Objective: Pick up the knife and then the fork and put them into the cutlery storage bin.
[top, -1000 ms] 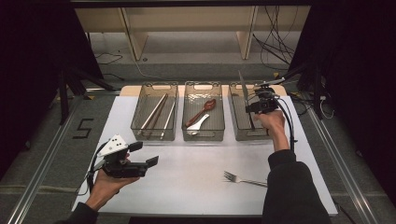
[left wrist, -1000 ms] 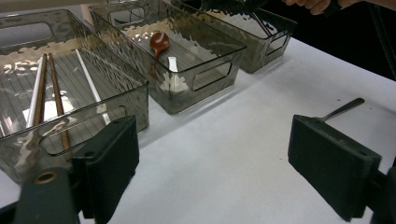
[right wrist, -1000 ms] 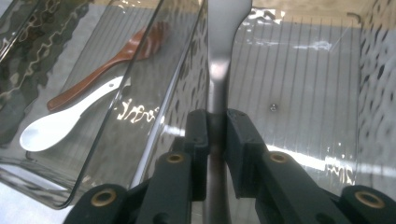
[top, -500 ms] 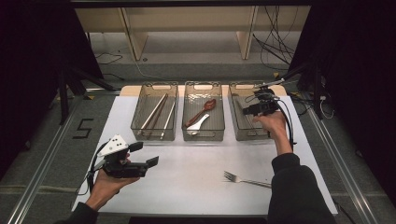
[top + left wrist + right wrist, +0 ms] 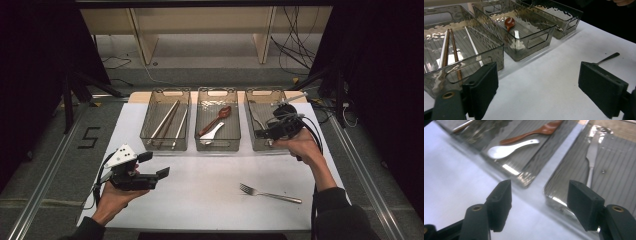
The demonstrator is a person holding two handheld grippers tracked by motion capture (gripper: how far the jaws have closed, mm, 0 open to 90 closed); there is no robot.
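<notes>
— What is seen at the right gripper (image 5: 263, 134)?
— Its jaws have just been opening and nothing is held between them; a fork (image 5: 592, 153) is seen lying in the right bin (image 5: 256, 122).
— And the left gripper (image 5: 159, 165)?
— It is held wide open, empty, above the table (image 5: 200, 190). Another fork (image 5: 270, 193) is left on the table.

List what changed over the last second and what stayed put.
The right hand-held gripper drew back from over the right bin toward its near edge and rose a little. Its jaws have just been opening, with nothing between them; a fork lies inside that bin. The left hand-held gripper kept still, open and empty. The fork on the table, the spoons and the chopsticks stayed as they were.
</notes>
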